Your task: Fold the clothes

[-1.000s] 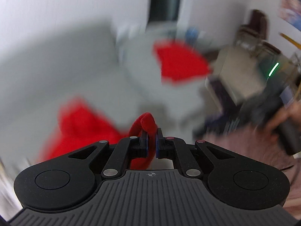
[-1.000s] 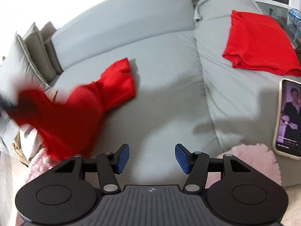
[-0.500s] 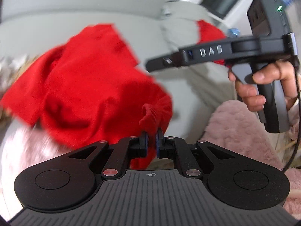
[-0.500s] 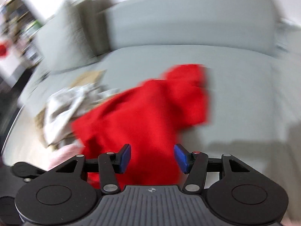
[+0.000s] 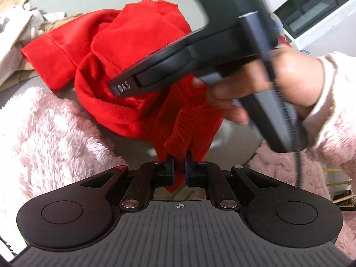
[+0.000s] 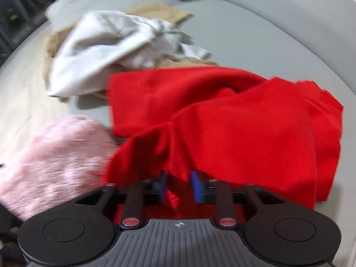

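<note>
A crumpled red garment [image 5: 138,44] lies on the grey sofa [image 6: 255,33] and hangs toward me. My left gripper [image 5: 179,166] is shut on a ribbed edge of it, and the cloth bunches up from between the pads. In the right wrist view the same red garment [image 6: 244,122] spreads across the seat. My right gripper [image 6: 179,187] is down in it, its jaws closing on a raised fold of red cloth between the blue pads. The right gripper's black body [image 5: 200,51], held by a hand [image 5: 289,77], crosses above the garment in the left wrist view.
A white garment [image 6: 106,44] lies heaped on a tan one [image 6: 155,11] on the sofa, left of the red one. Fluffy pink fabric [image 6: 55,155] fills the near left, and a pink sleeve [image 5: 333,102] covers the wrist. A window [image 5: 316,4] stands at far right.
The right gripper swung left and down into the red garment and its jaws narrowed around a fold. The left gripper kept its grip and drew the garment closer while rolling.
</note>
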### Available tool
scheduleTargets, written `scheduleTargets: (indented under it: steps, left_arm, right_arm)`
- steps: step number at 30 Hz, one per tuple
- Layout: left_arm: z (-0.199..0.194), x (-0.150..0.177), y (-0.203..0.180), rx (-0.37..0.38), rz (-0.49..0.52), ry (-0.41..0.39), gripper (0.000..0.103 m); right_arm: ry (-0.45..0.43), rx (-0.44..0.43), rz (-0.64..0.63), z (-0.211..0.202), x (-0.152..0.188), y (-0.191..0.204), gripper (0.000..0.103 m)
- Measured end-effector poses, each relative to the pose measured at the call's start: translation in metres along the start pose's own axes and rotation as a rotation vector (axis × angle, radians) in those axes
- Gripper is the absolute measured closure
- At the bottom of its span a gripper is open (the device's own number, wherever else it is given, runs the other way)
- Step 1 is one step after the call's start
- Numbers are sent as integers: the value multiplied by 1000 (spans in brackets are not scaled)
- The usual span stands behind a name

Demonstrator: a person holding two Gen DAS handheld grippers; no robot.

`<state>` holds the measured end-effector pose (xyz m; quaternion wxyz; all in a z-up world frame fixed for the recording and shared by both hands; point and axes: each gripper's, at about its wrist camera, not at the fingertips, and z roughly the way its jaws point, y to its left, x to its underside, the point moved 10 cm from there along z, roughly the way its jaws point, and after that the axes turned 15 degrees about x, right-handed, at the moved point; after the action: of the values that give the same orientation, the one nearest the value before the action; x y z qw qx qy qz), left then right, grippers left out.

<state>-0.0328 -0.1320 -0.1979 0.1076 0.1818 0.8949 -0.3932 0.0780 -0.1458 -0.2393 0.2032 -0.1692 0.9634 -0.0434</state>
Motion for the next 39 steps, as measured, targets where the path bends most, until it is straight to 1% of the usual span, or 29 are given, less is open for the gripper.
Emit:
scheduleTargets:
  steps: [3, 5, 7, 8, 9, 10, 11, 12, 13, 14, 15, 16, 18, 19, 20, 21, 22, 23, 24, 25, 26, 27, 28, 29, 30, 31, 33, 36, 39]
  left_arm:
    - [-4, 0, -2, -8, 3, -14, 95]
    - [-10, -3, -4, -30, 19, -35, 96]
    - [-20, -11, -10, -86, 77, -81, 96]
    - [-26, -19, -16, -121, 125, -113, 97]
    - [-37, -34, -29, -162, 206, -169, 97]
    - [-42, -40, -36, -177, 245, -196, 97]
    - [-52, -54, -56, -181, 323, -257, 97]
    - [-61, -64, -70, -176, 377, -294, 97]
    - [-67, -71, -78, -167, 413, -316, 97]
    - [-71, -74, -92, -155, 463, -326, 97]
    - [-69, -73, -104, -151, 514, -311, 97]
    - [-57, -64, -105, -173, 547, -250, 96]
    - [-27, -40, -100, -232, 598, -98, 92]
    - [-15, -30, -94, -259, 601, -36, 89]
    - [-4, -21, -87, -285, 595, 21, 86]
    - [7, -5, -77, -323, 584, 99, 83]
    - [13, 5, -71, -341, 575, 139, 83]
    - [12, 16, -69, -336, 553, 172, 79]
    - [8, 24, -70, -313, 524, 187, 70]
    - [4, 30, -71, -289, 495, 189, 66]
    - [-2, 35, -73, -259, 447, 188, 66]
    - [-6, 35, -76, -240, 410, 182, 66]
    - [-8, 33, -80, -227, 379, 173, 65]
    - [-15, 31, -81, -209, 325, 140, 65]
    - [-16, 28, -80, -208, 298, 114, 64]
    - [-15, 23, -79, -213, 284, 96, 64]
    - [-17, 15, -79, -259, 287, 48, 64]
    - [0, 3, -80, -261, 326, 17, 64]
    - [18, -1, -80, -273, 399, 36, 63]
  right_arm:
    - [-45, 18, 90, -16, -4, -23, 98]
    - [-117, 73, 224, -47, -10, -65, 98]
    - [-174, 154, 370, -79, -5, -119, 98]
    - [-200, 198, 445, -96, 0, -147, 98]
    - [-221, 233, 529, -114, 9, -175, 98]
    - [-242, 267, 615, -132, 20, -203, 98]
    - [-256, 291, 681, -148, 33, -223, 98]
    - [-269, 313, 744, -163, 46, -241, 98]
    - [-274, 340, 834, -183, 71, -263, 98]
    - [-262, 350, 902, -196, 96, -275, 98]
    - [-229, 344, 947, -198, 120, -277, 97]
    - [-193, 335, 988, -198, 144, -277, 96]
    - [-110, 310, 1020, -184, 180, -269, 94]
    - [-18, 281, 1035, -163, 210, -257, 90]
    - [52, 263, 1049, -148, 231, -248, 90]
    - [83, 254, 1057, -141, 241, -243, 88]
    - [125, 238, 1075, -131, 259, -235, 85]
    - [142, 230, 1085, -128, 268, -231, 84]
    - [154, 223, 1095, -127, 275, -228, 83]
    - [154, 214, 1094, -127, 282, -228, 81]
    - [151, 212, 1089, -128, 285, -227, 79]
    - [135, 222, 1075, -132, 285, -231, 72]
    - [118, 233, 1059, -137, 285, -235, 68]
    - [87, 241, 1040, -142, 283, -240, 68]
    - [70, 236, 1032, -145, 280, -248, 68]
    - [39, 208, 1022, -147, 274, -253, 68]
    - [12, 166, 1002, -144, 260, -255, 68]
    - [-7, 134, 956, -135, 243, -249, 69]
    - [25, 131, 915, -116, 234, -246, 68]
